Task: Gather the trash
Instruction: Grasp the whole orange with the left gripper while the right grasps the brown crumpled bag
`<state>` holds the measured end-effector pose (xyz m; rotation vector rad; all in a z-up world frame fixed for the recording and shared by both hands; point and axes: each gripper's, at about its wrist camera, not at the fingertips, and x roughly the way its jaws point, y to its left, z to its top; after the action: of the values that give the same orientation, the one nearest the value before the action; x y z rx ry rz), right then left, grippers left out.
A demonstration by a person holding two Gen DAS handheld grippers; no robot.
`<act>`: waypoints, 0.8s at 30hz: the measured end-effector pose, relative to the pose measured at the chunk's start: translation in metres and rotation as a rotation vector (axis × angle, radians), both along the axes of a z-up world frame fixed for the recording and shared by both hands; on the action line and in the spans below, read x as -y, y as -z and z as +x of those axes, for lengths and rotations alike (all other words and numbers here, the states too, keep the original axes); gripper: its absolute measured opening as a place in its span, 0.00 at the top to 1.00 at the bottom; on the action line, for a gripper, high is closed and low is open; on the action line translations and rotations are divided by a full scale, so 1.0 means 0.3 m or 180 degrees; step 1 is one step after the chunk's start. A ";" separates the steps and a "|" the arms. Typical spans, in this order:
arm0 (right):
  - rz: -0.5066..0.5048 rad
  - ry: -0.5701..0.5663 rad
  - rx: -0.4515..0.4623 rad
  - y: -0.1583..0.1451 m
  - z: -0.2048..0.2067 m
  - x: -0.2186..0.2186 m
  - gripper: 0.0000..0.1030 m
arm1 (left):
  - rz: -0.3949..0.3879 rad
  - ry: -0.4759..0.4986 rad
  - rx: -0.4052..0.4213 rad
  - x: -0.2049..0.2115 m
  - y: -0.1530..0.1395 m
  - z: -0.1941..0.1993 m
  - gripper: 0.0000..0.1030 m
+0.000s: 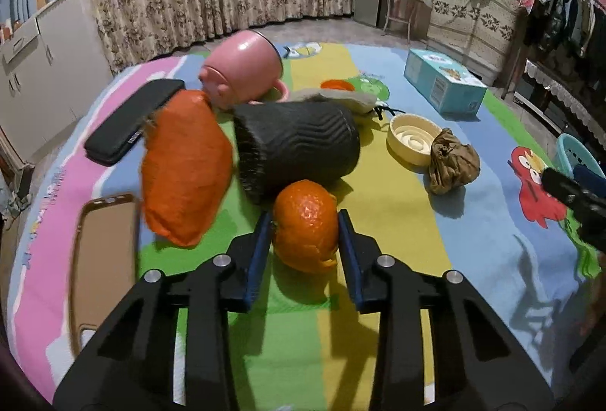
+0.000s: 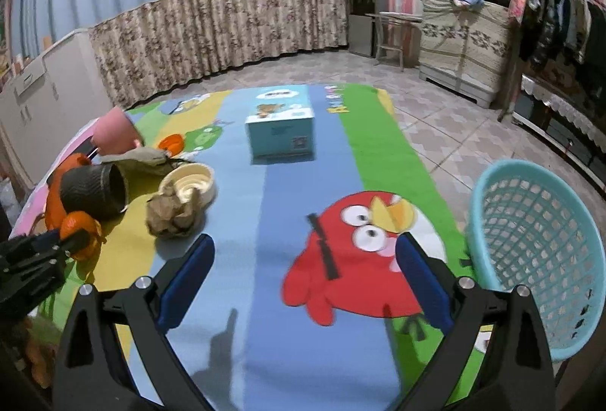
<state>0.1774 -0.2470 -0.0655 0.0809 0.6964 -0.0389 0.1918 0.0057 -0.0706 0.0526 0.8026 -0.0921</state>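
My left tool (image 1: 305, 227) is clenched on a piece of orange peel (image 1: 306, 224), its blue pads pressed to either side of the rind, just above the cartoon-print cloth covering the counter (image 1: 378, 221). Right behind the peel lies a black ribbed cup (image 1: 295, 150) tipped on its side, and to its left a larger orange peel piece (image 1: 185, 168) looks blurred. Farther back a pink mug (image 1: 242, 68) sits tilted. A crumpled brown paper wad (image 1: 452, 161) rests against a cream bowl (image 1: 411, 138).

My right tool (image 2: 306, 278) is released, fingers spread wide over the red bird print, gripping nothing. A teal basket (image 2: 538, 240) stands just beside its right finger, at the counter's edge.
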 end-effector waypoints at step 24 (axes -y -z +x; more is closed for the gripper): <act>-0.0195 -0.0673 -0.0393 0.061 0.197 -0.332 0.56 | 0.0060 -0.0474 0.0407 -0.394 -0.098 -0.016 0.67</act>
<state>0.2364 -0.1475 -0.0836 -0.0547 0.8233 0.1386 0.1870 0.1240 -0.0413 0.0162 0.6772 0.0594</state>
